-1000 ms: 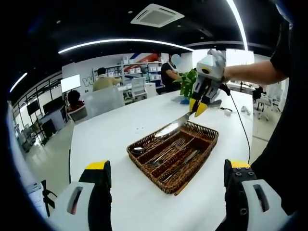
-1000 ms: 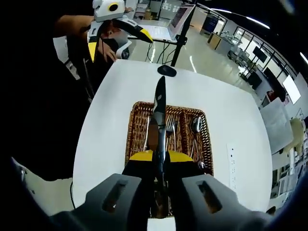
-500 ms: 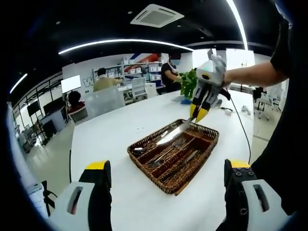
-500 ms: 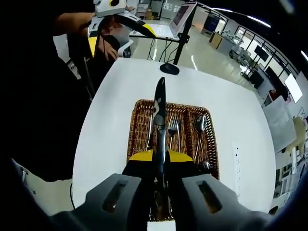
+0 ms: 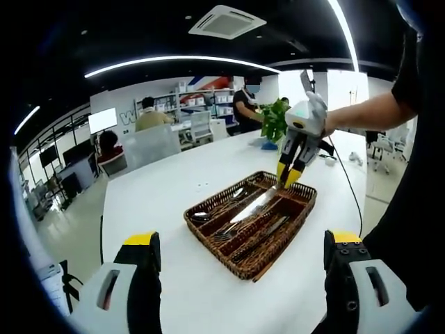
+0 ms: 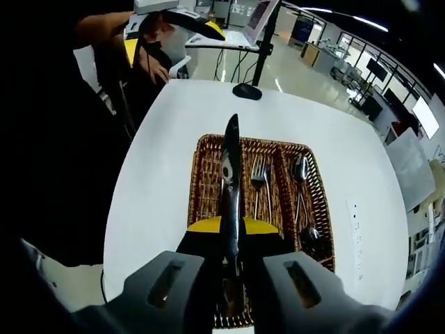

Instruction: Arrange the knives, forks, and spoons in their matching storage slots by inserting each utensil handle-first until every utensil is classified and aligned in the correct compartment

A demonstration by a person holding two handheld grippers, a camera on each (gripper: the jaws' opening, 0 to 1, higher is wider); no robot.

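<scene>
Right tongs clamped on the handle of a knife, yellow-tipped jaws tight against it on both sides; blade runs forward from the jaws out over the wicker tray. In the left gripper view the same right tongs come in from the right, held in a person's hand, with the knife angled down, blade lying low over the tray's middle part; cannot tell whether it touches the utensils beneath. Tray sits on a white table, split into long compartments. In the right gripper view: forks in the slot just right of the blade, spoons in the far right slot. Left tongs wide open, holding nothing, jaws standing well apart at the bottom of their own view, tray seen between them. Left tongs also seen at top of the right gripper view, past the far table edge. Potted plant on the far side of the table.
</scene>
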